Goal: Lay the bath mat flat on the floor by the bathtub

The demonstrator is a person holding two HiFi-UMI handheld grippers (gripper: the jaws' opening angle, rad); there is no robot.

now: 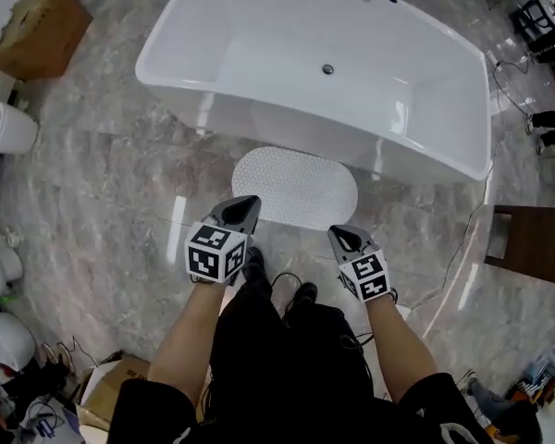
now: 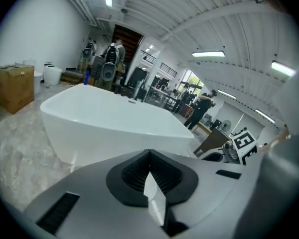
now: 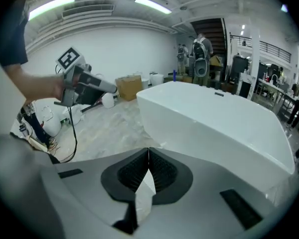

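The left gripper is held up over the marble floor with its jaws pressed together and nothing between them. The right gripper is the same, closed and empty. Just beyond their tips the white oval bath mat lies flat on the floor, its far edge close along the near wall of the bathtub.

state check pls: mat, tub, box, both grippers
bath mat: flat on the floor beside the bathtub, not held
bathtub: empty, no water seen
cardboard box: closed
left gripper: shut, nothing between its jaws
right gripper: shut, nothing between its jaws
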